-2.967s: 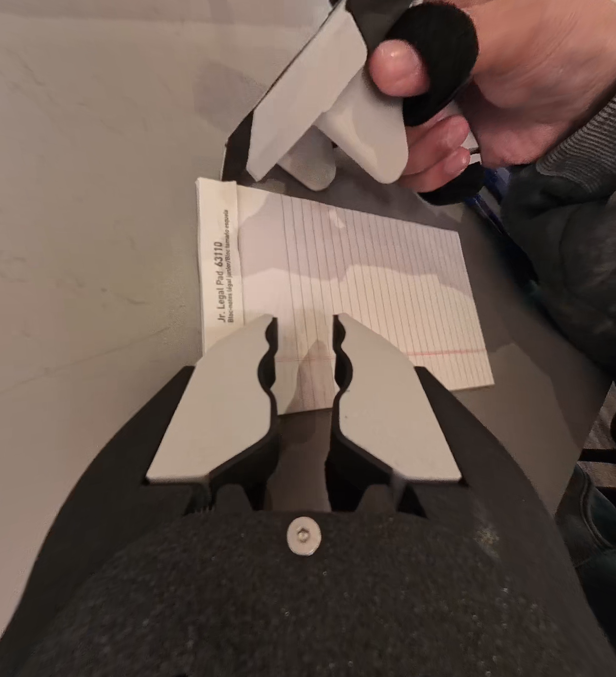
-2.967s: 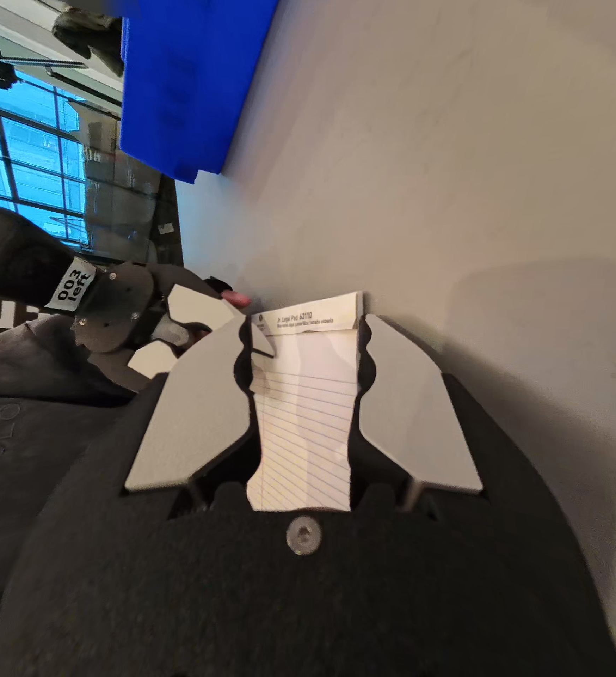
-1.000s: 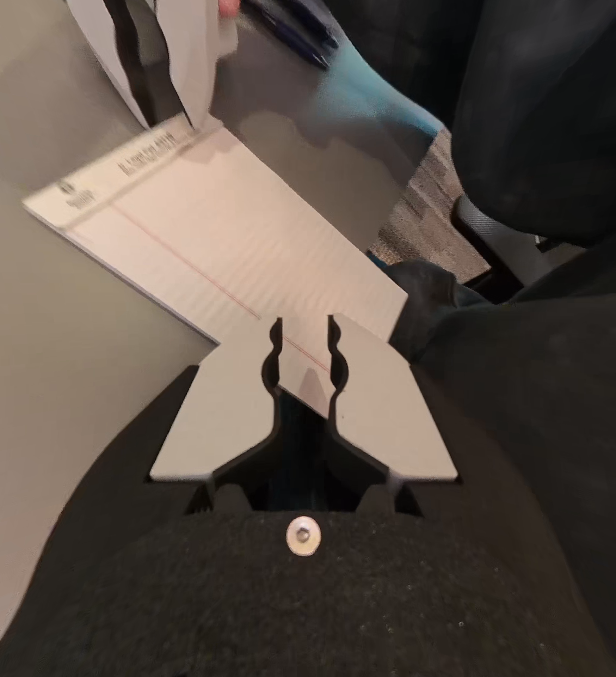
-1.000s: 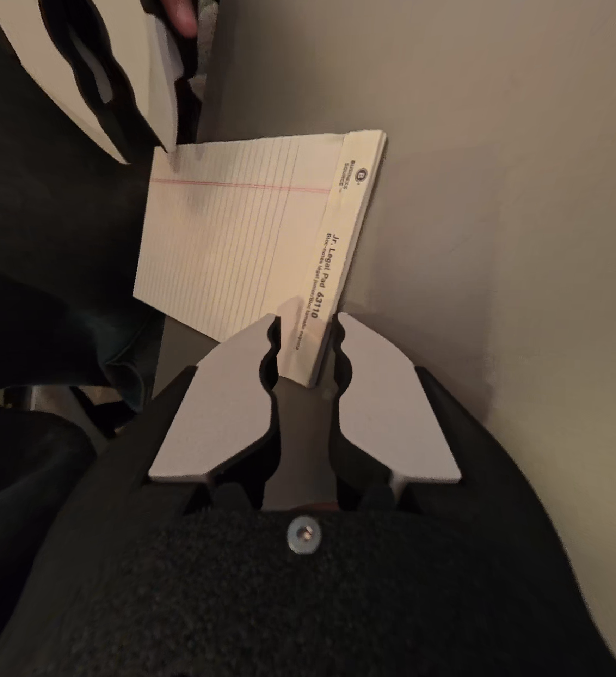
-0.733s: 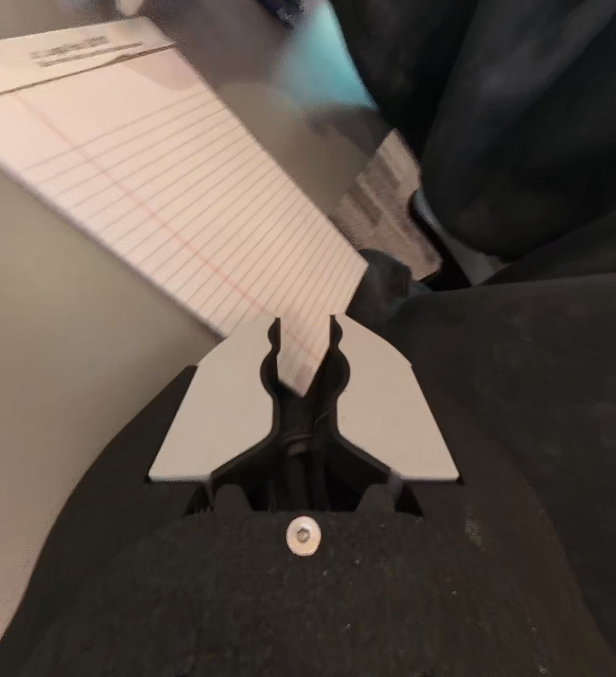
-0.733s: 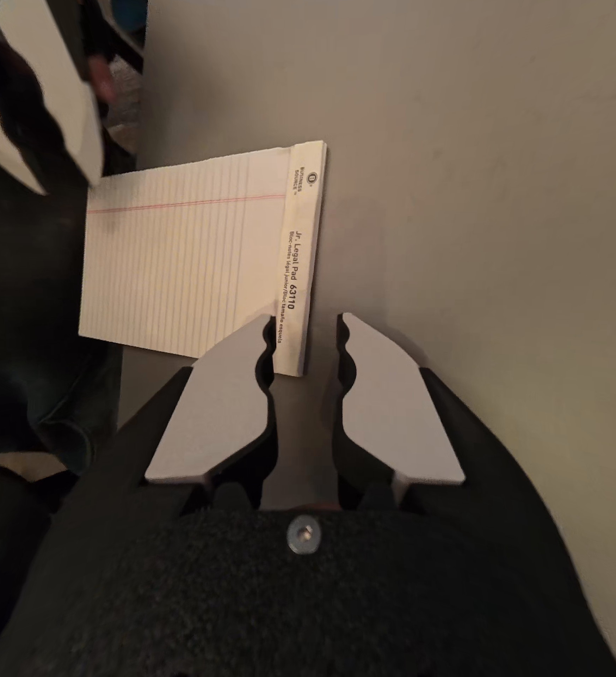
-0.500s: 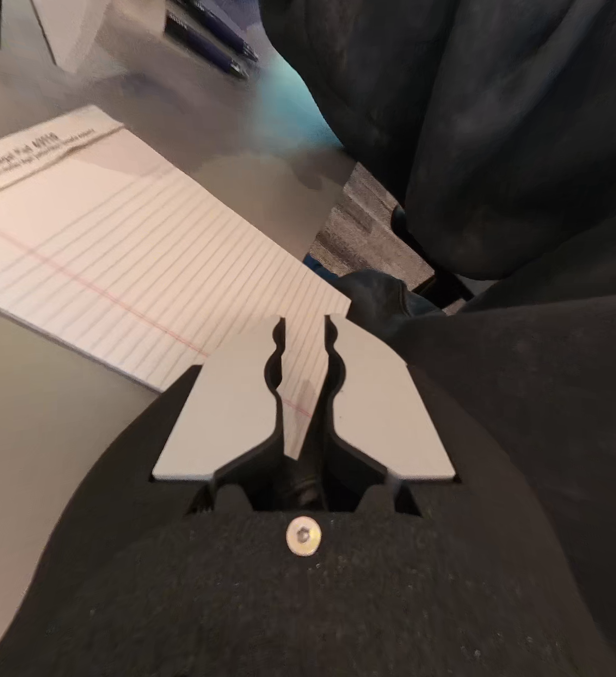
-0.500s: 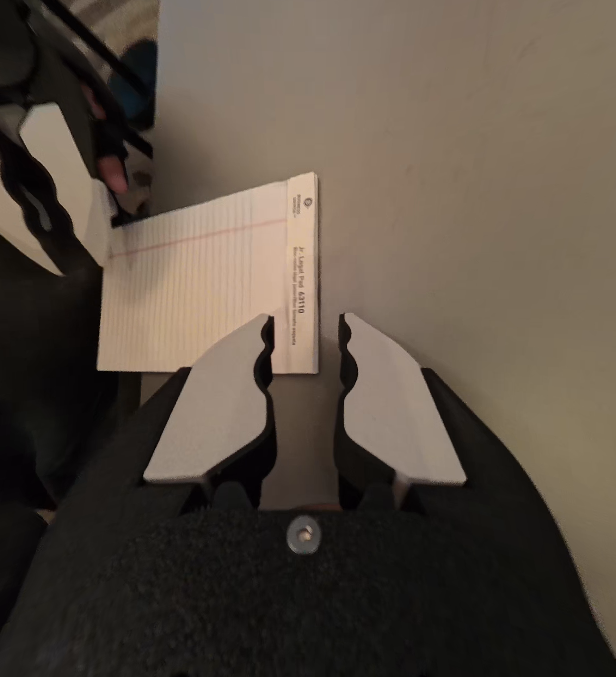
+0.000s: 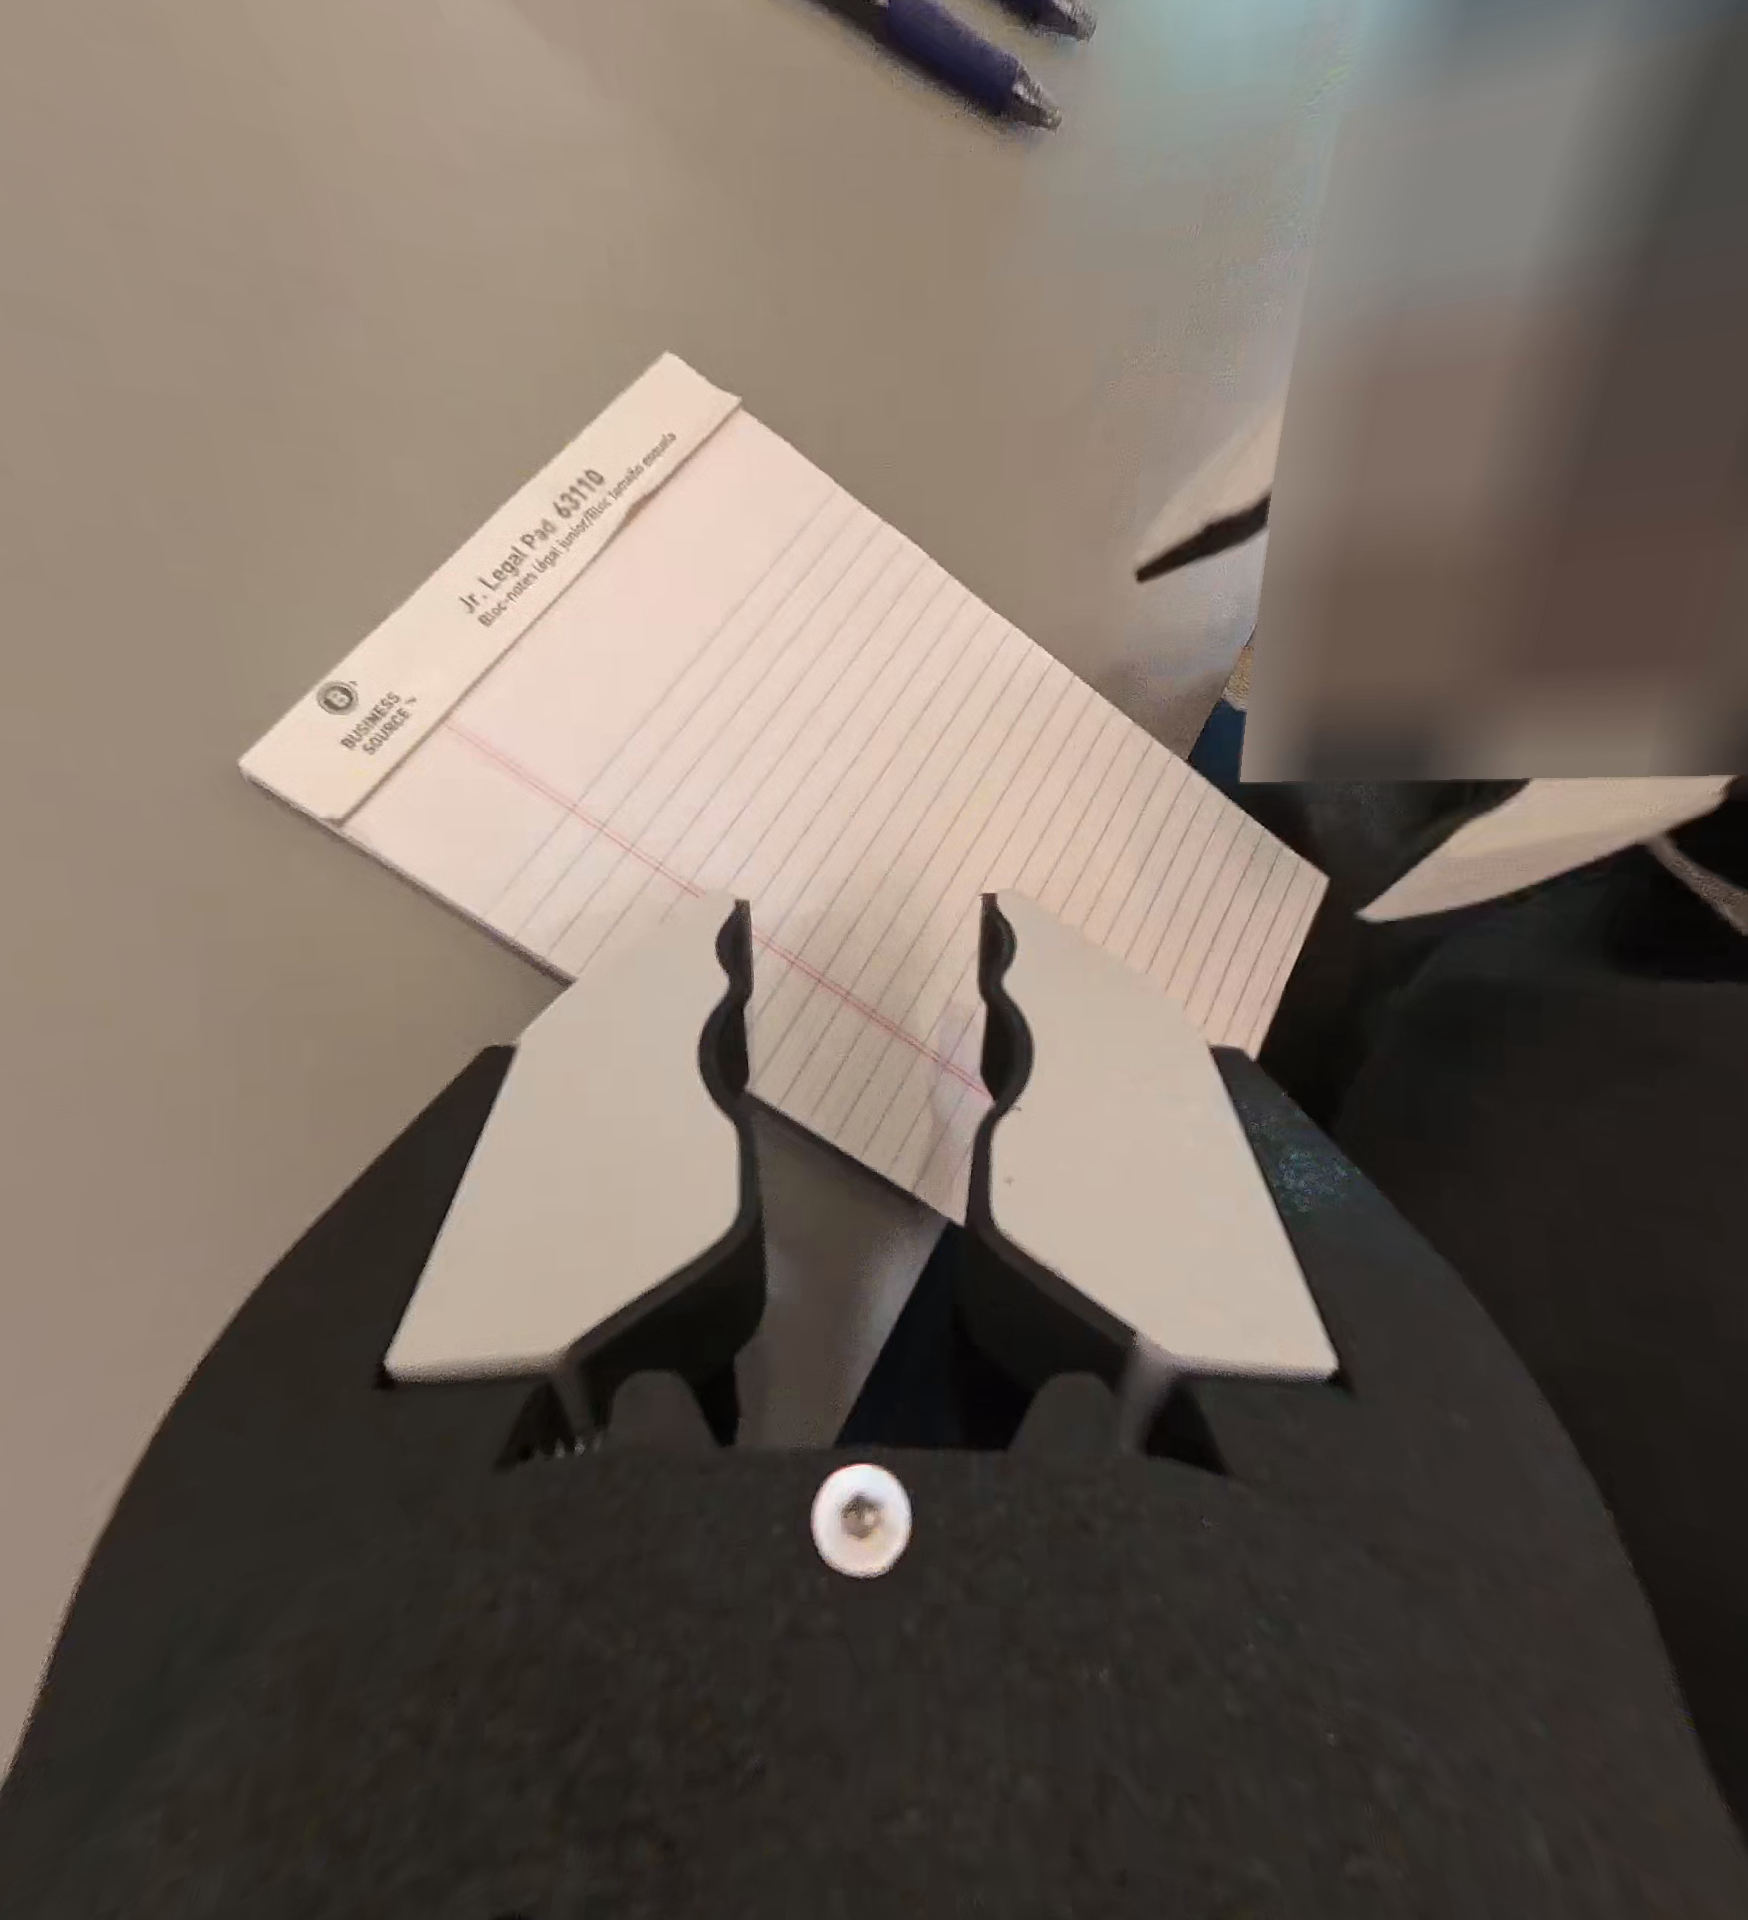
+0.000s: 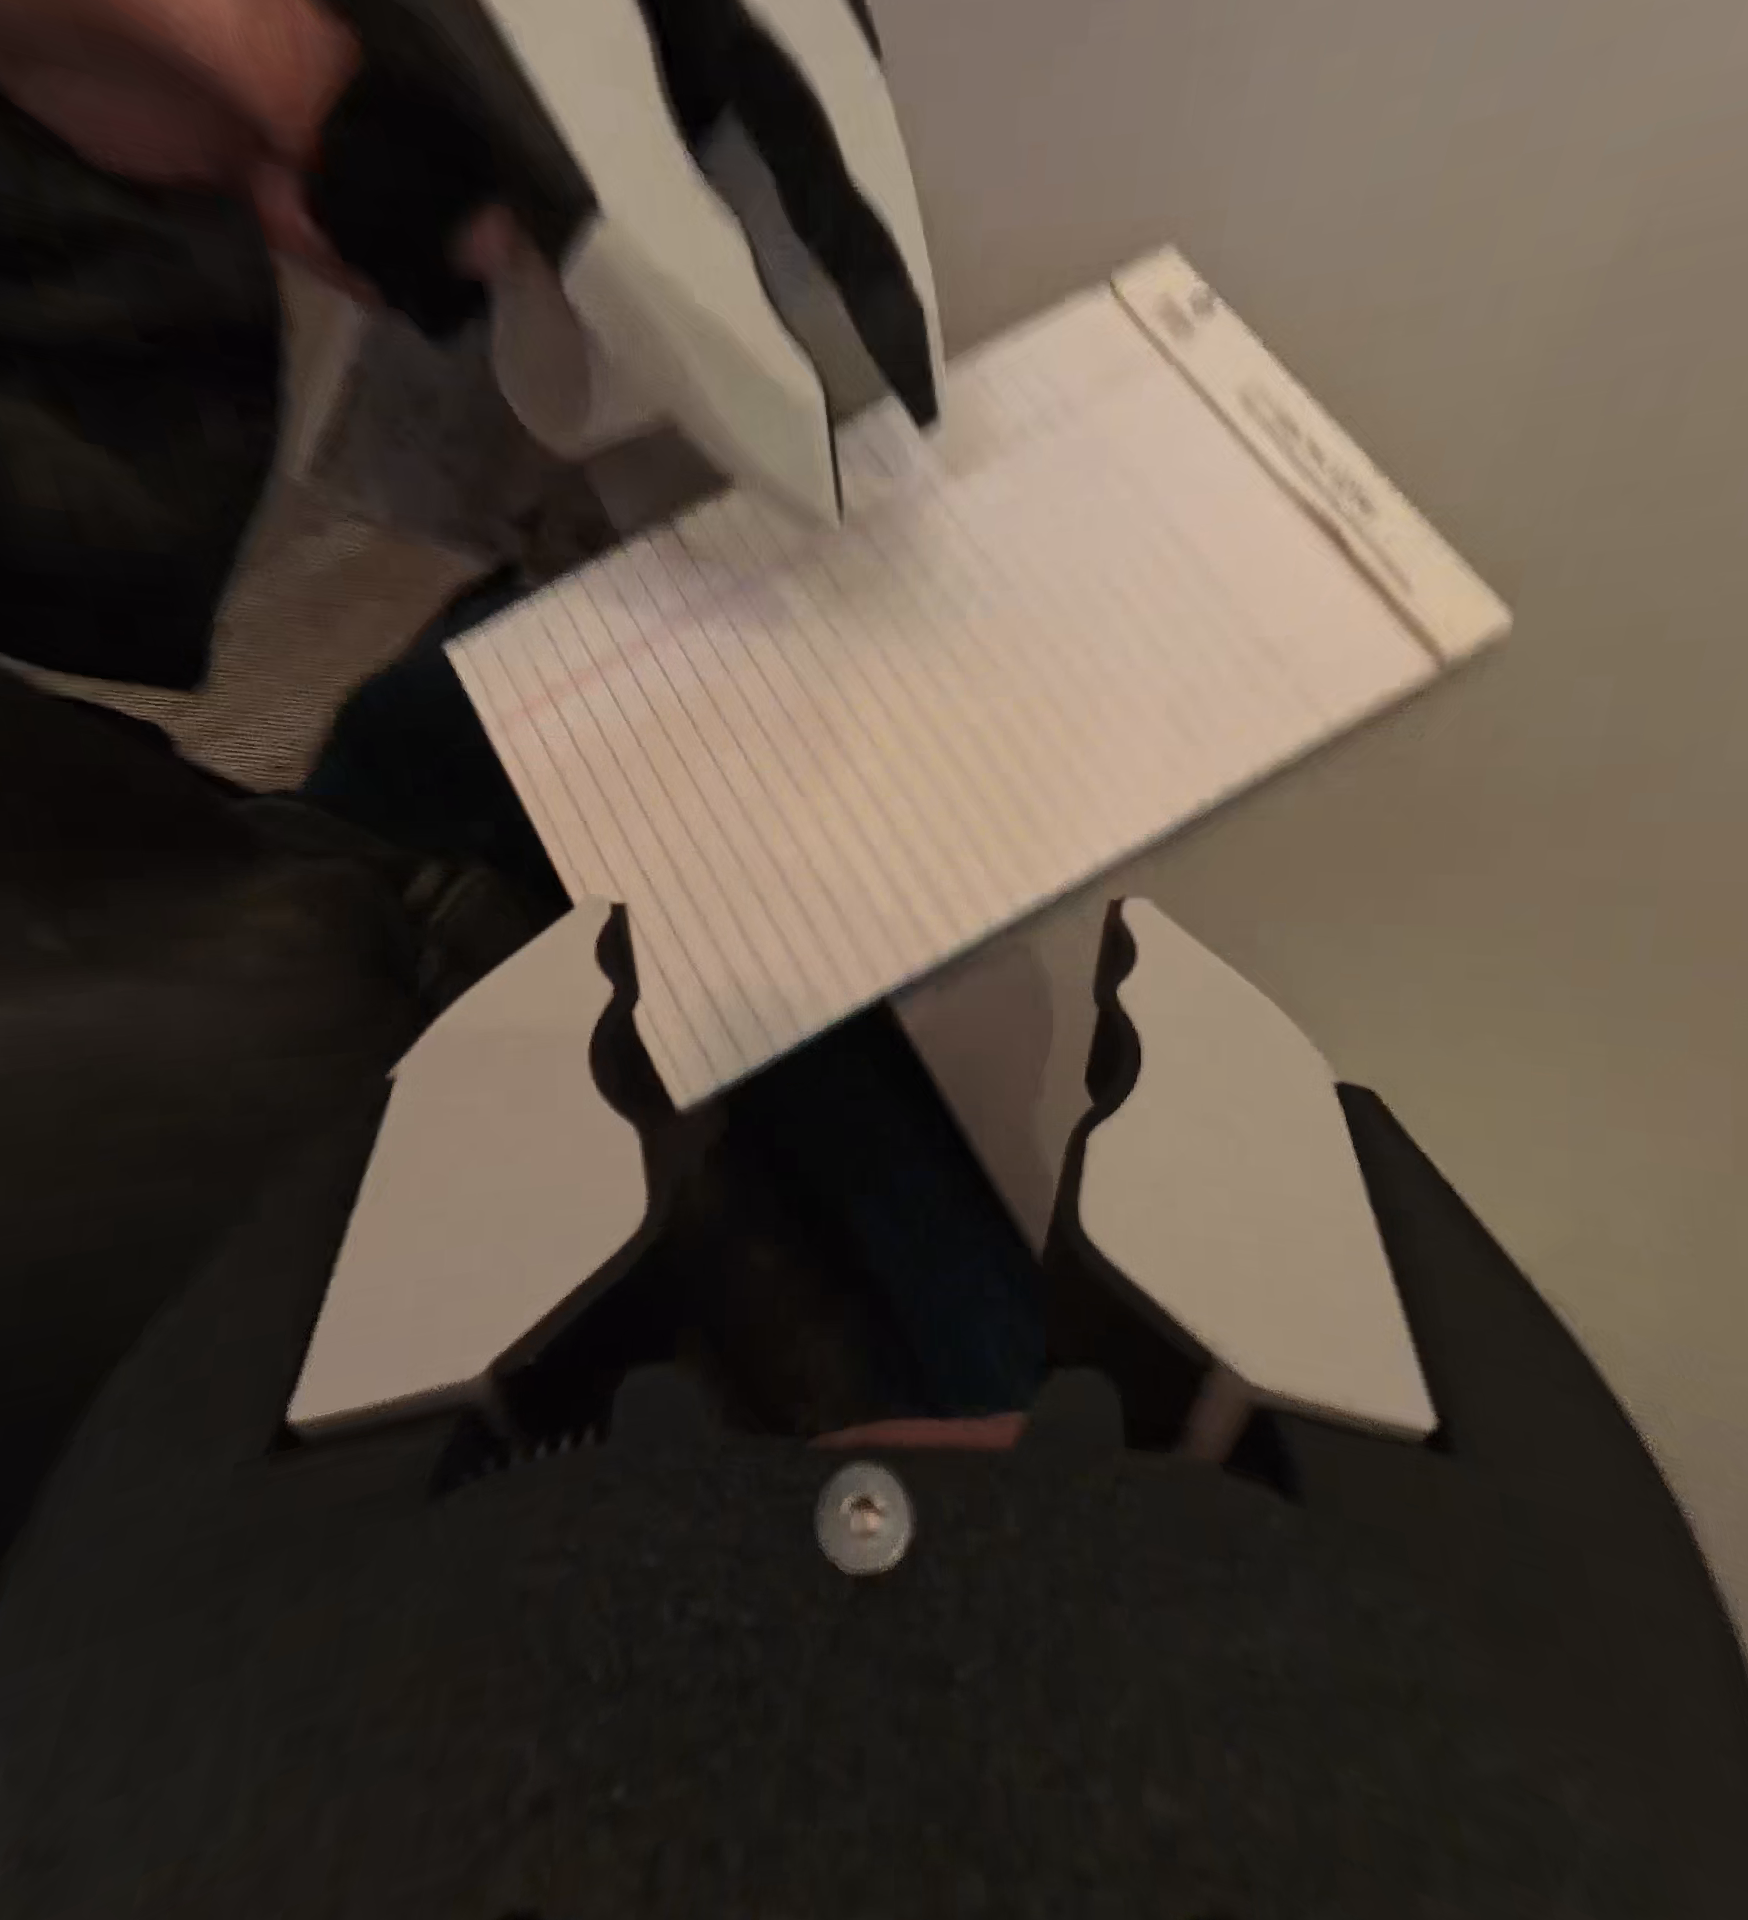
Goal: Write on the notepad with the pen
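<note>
Left tongs (image 9: 862,914) up close, fingers parted to a moderate gap and gripping nothing, the near corner of the notepad (image 9: 828,727) showing between them. That lined white pad lies flat on the grey bench (image 9: 226,312), turned at an angle, its bound header strip pointing toward ten o'clock and its near corner at the bench edge. Over on the right wrist view, the right tongs (image 10: 865,914) are spread wide and empty too, the pad's (image 10: 953,727) lower corner poking past the bench (image 10: 1472,312) edge between the fingers, everything a bit motion-blurred. Farther out at twelve o'clock there, the left tongs (image 10: 875,457) hang tips-down right over the pad's far edge; contact cannot be judged. Way out at one o'clock in the left view, a dark blue pen (image 9: 953,52) rests on the bench, well apart from the pad, with a second pen (image 9: 1046,10) just clipped at the frame top.
</note>
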`<state>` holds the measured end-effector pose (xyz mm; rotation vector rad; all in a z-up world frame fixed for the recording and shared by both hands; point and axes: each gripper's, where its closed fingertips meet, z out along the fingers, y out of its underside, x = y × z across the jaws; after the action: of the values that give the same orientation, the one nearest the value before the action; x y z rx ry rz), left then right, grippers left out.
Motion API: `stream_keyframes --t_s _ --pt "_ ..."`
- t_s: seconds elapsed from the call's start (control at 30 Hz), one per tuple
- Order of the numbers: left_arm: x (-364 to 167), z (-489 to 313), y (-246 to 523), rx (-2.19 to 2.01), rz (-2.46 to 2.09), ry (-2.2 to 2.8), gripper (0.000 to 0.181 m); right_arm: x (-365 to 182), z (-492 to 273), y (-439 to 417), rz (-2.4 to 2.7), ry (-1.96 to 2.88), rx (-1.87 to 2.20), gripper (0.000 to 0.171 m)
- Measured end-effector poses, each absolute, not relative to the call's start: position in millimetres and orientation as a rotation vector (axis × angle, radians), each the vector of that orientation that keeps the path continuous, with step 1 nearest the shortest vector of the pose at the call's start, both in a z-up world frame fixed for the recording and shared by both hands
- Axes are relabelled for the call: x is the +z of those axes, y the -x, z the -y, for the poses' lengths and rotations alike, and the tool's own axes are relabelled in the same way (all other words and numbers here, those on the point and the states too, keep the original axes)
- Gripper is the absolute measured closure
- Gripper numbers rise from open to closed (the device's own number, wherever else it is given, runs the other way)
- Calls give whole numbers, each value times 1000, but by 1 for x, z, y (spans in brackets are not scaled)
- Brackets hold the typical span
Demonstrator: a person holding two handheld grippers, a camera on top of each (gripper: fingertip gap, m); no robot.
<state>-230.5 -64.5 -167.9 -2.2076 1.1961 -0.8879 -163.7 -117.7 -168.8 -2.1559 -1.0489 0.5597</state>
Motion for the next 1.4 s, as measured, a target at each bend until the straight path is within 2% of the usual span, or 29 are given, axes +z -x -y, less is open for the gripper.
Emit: stream_keyframes --t_s 0.03,0.1,0.17,0.2,0.3,0.33,0.53,0.63,0.7,0.77,0.83,1.13,1.4 --pt "-168 65 228 -915 -1211 2221 140 -173 126 159 1015 2173 522 88" --pt "-169 68 225 -928 -1236 2206 140 -171 154 159 962 2187 633 100" --pt "-177 66 226 -869 -1251 2215 143 -173 174 160 824 2251 811 97" --pt "-183 65 227 -839 -1260 2227 147 -175 178 164 739 2284 941 94" --pt "-186 58 226 -809 -1212 2223 161 -172 170 169 466 2292 1263 104" --pt "-185 59 225 -813 -1208 2226 161 -174 168 167 382 2298 1314 111" --pt "-184 66 220 -837 -1196 2207 157 -191 153 164 -31 2337 1502 111" --pt "-181 66 221 -841 -1180 2181 155 -188 143 172 -73 2287 1547 123" --pt "-172 63 225 -852 -1146 2130 155 -187 138 173 -62 2273 1505 136" --pt "-158 58 231 -860 -1079 2047 154 -184 137 174 -16 2265 1476 157" --pt "-143 55 238 -891 -998 1955 154 -180 137 175 4 2261 1468 163" --pt "-117 38 273 -928 -800 1871 155 -116 111 146 312 2108 1124 167" --pt "-123 39 272 -939 -806 1895 154 -37 41 38 248 1974 831 167"
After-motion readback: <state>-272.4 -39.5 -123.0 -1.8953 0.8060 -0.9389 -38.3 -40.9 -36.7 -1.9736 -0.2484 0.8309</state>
